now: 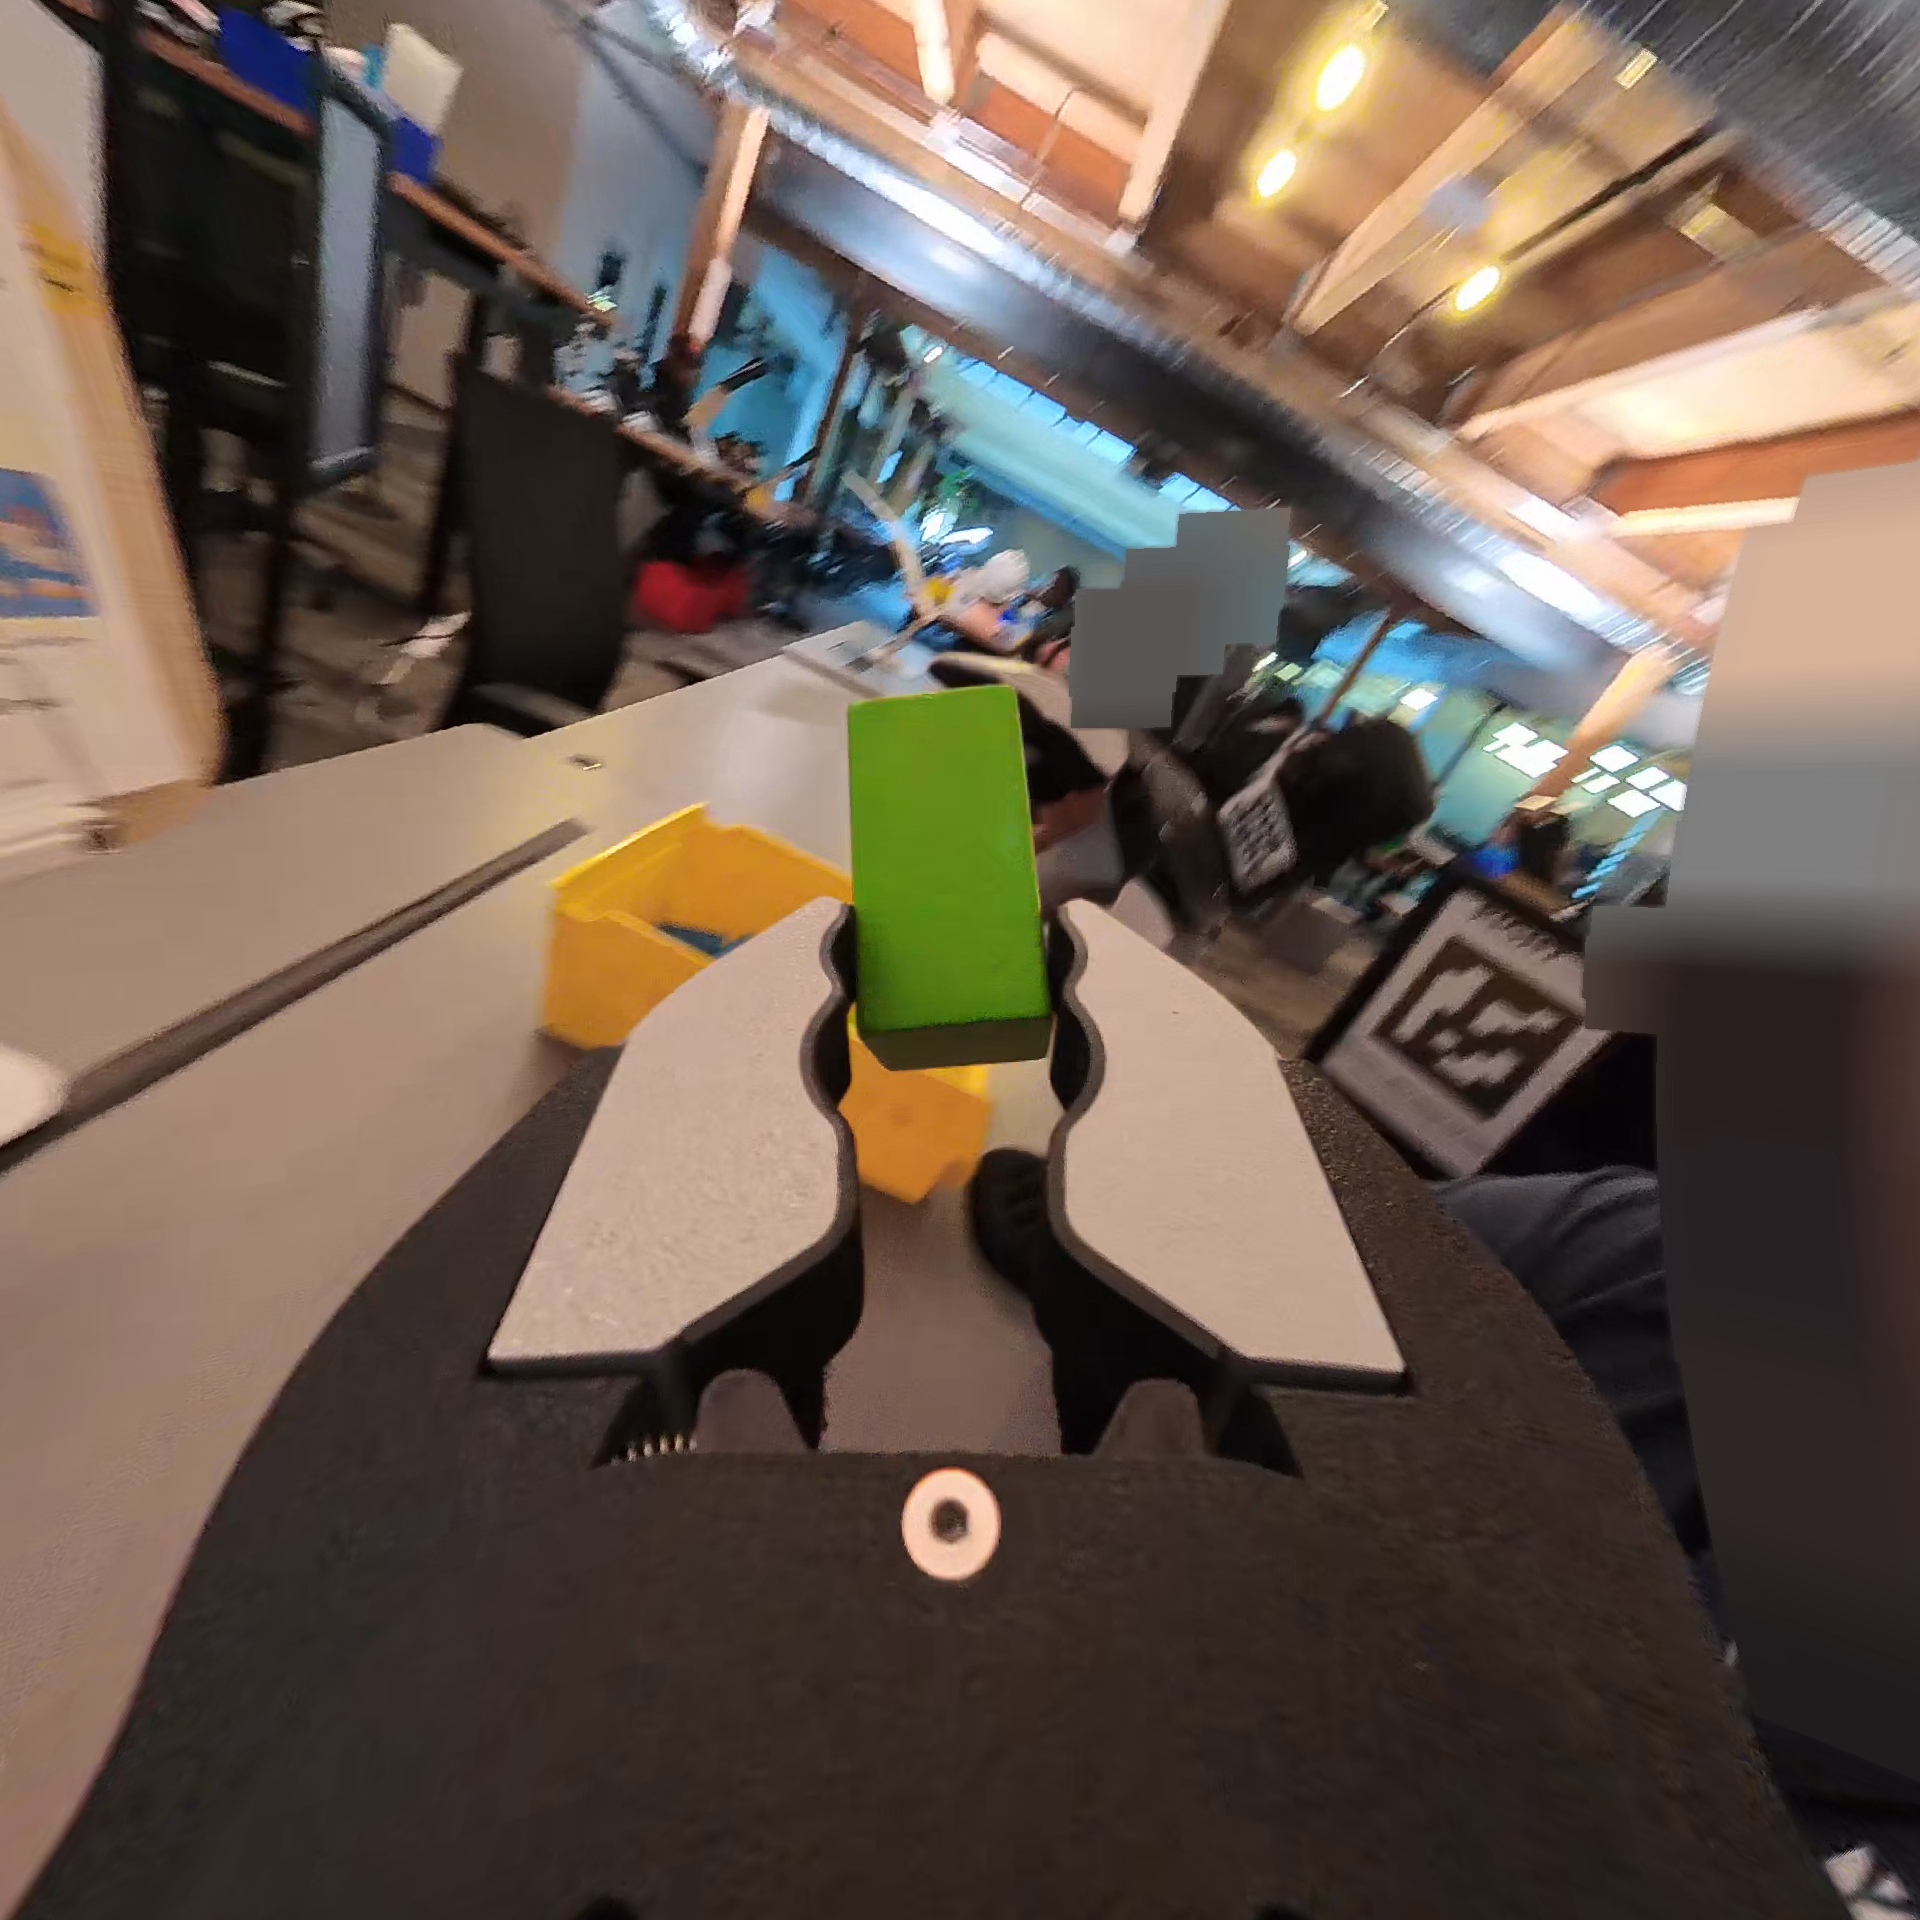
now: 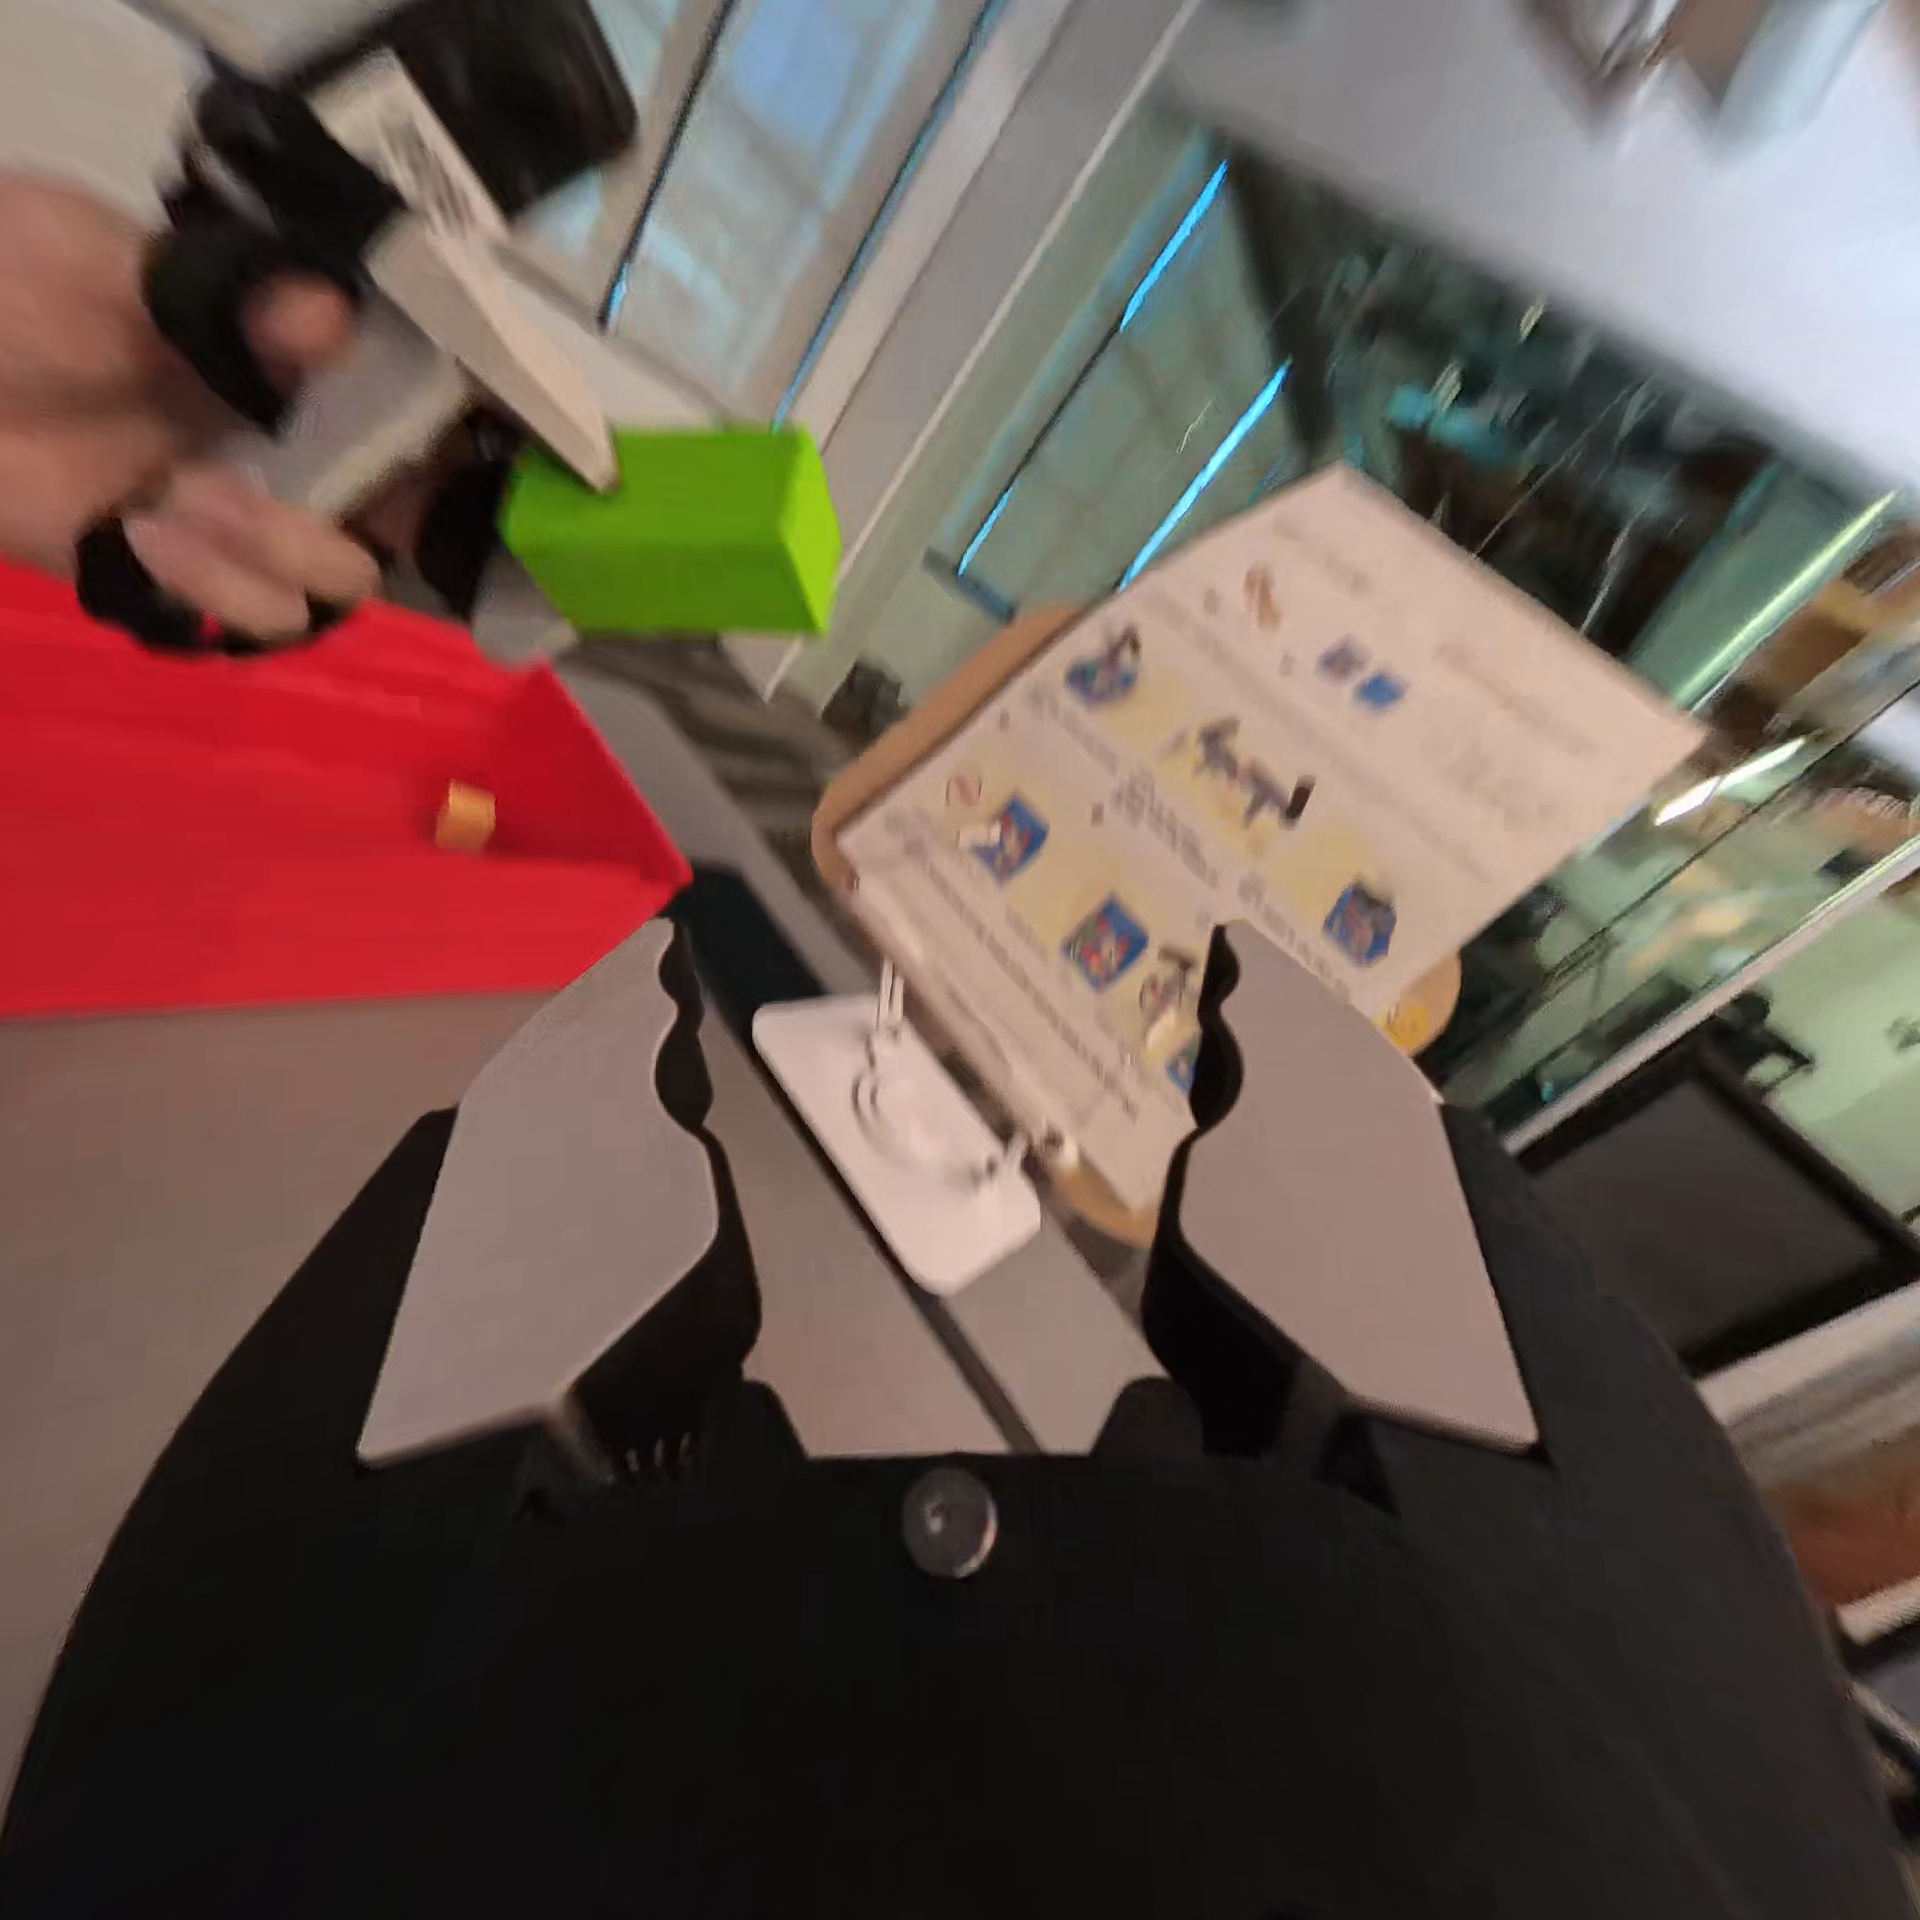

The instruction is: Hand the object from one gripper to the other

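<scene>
A bright green rectangular block (image 1: 943,883) is clamped between the tips of my left gripper (image 1: 951,935) and sticks out forward, held in the air above the grey table (image 1: 312,935). In the right wrist view the same green block (image 2: 686,535) shows at upper left, held by the left gripper (image 2: 566,488) in a person's hand (image 2: 94,416). My right gripper (image 2: 945,945) is open and empty, lower and to the right of the block, well apart from it. The right gripper's marker-tagged body (image 1: 1455,1039) shows at right in the left wrist view.
A yellow bin (image 1: 686,914) stands on the table below the block. A red bin (image 2: 260,810) with a small tan piece (image 2: 464,816) inside lies at left. A printed sheet on a white stand (image 2: 1247,790) stands ahead of my right gripper. The table's back edge and chairs lie beyond.
</scene>
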A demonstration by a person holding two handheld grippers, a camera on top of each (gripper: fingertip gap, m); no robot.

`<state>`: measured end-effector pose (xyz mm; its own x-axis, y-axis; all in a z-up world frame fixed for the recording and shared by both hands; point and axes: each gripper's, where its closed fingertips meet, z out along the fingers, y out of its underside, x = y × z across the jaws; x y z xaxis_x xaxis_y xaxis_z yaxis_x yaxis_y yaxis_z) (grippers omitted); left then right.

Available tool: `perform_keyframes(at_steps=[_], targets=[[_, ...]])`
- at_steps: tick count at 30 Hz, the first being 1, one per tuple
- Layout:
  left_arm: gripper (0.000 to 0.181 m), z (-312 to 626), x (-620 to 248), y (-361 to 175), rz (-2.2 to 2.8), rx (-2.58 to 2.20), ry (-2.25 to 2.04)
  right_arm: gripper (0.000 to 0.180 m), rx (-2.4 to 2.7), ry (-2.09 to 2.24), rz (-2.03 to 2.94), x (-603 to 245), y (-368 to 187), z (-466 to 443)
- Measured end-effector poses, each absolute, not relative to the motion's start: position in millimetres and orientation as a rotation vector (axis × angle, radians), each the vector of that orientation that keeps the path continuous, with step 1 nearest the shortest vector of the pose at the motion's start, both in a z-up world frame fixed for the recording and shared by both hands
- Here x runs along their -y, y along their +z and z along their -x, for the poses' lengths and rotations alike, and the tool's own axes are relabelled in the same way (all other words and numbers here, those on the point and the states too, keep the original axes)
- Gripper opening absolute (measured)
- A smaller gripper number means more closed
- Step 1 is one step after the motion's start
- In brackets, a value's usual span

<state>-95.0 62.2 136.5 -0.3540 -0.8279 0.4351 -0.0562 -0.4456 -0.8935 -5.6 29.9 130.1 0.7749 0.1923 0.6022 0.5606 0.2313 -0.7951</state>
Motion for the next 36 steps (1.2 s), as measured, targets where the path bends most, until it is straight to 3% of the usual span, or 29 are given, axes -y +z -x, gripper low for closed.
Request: perform_keyframes(at_steps=[10, 18, 29, 30, 32, 36], targets=[[0.034, 65, -13, 134, 1.304, -1.178, -2.164, 0.094, 0.619, -0.386, 1.064, -22, 136, 56], [0.034, 57, 3, 130, 1.295, -1.208, -2.183, 0.073, 0.615, -0.427, 1.007, -16, 137, 60], [0.035, 58, 7, 134, 1.252, -1.21, -2.203, 0.071, 0.662, -0.394, 1.044, -13, 141, 61], [0.037, 58, 5, 134, 1.247, -1.203, -2.195, 0.071, 0.684, -0.386, 1.076, -14, 139, 60], [0.063, 59, -3, 138, 1.255, -1.167, -2.169, 0.071, 0.732, -0.385, 1.17, -17, 138, 50], [0.066, 69, -17, 139, 1.252, -1.239, -1.89, 0.071, 0.699, -0.337, 1.724, -4, 114, -25]])
